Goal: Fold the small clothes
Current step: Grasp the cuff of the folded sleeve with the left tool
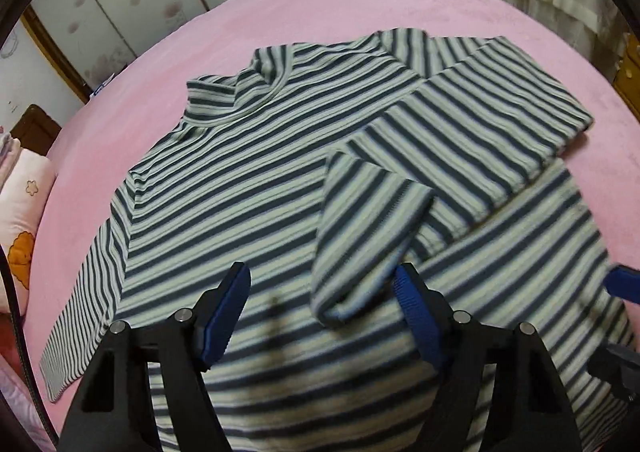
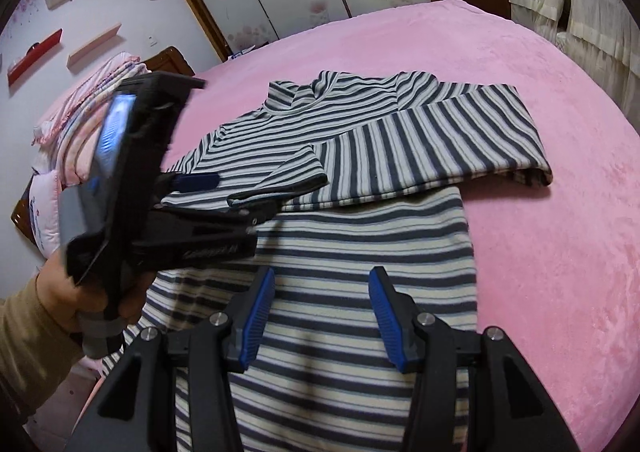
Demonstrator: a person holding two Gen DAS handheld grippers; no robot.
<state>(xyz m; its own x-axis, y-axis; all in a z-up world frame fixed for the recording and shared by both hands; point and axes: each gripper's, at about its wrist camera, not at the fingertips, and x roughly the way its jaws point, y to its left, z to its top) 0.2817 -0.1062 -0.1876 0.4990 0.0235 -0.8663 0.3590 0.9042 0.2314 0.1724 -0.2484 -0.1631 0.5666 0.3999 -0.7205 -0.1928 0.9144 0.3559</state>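
striped top [image 1: 240, 172] flat on pink bed [image 1: 320, 0] | left tongs [image 1: 320, 292] parted, cuff between, unpinched | right tongs [image 2: 322, 292] half-open, empty

The bottom hem of the striped shirt [image 1: 256, 156] is cut off by the lower edge in both views, hidden behind the gripper bodies. In the right wrist view the left gripper [image 2: 224, 192] is smeared by motion and covers the shirt's left sleeve; its fingertips blur into the cloth. The hand [image 2: 80, 292] holding it runs off the left edge.
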